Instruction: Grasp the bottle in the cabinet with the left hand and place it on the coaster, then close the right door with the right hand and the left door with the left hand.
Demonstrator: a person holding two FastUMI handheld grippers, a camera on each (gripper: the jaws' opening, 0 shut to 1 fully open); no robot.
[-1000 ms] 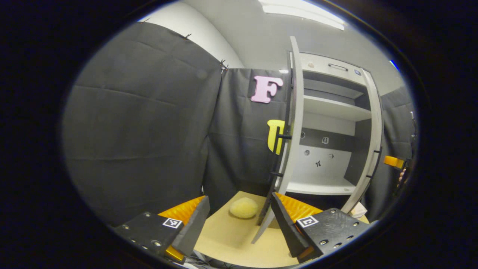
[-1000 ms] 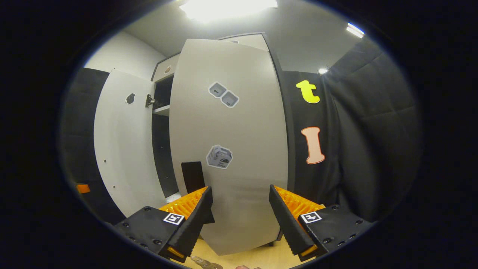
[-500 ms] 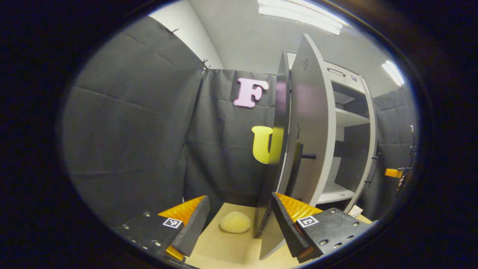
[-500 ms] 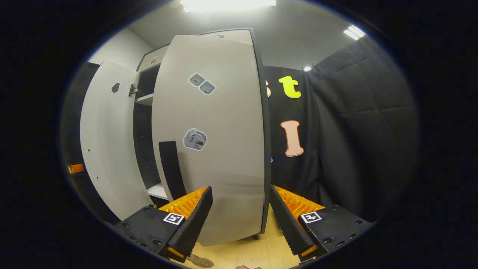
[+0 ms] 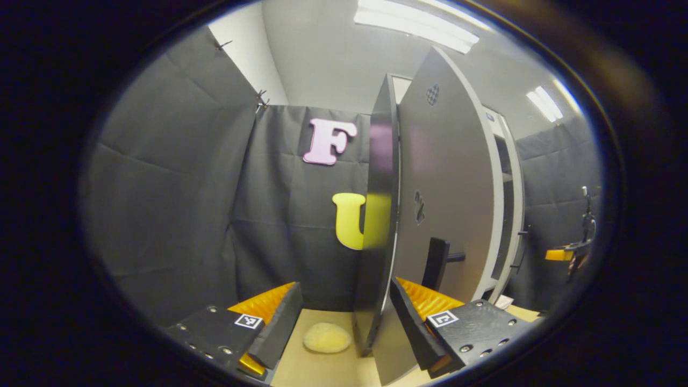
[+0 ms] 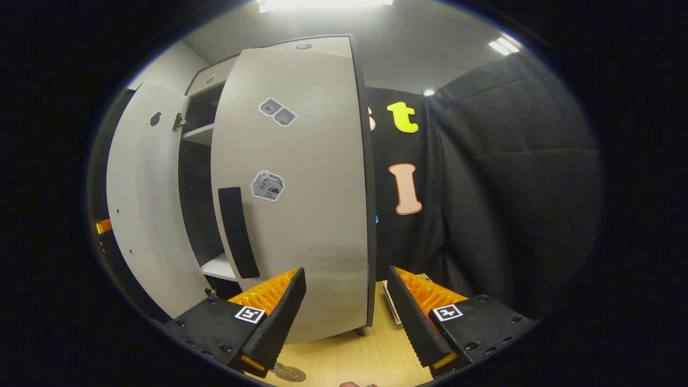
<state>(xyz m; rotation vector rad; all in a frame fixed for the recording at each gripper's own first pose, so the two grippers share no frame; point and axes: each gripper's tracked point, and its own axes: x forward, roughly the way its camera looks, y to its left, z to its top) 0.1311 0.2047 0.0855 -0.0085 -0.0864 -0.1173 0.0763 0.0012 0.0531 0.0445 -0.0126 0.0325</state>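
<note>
Doors both swinging shut versus a second ago: left door (image 5: pixel 446 183) now well over, edge between the gaping, empty left gripper (image 5: pixel 344 317) fingers; right door (image 6: pixel 301 183) nearly closed ahead of the wide-open, empty right gripper (image 6: pixel 346 317); bottle and coaster unseen, placement likely done.

Recording booth, black cloth walls (image 5: pixel 177 215), grey cabinet (image 6: pixel 301 188) on wooden tabletop (image 6: pixel 349 360), ceiling strip lights (image 5: pixel 414 21)
</note>
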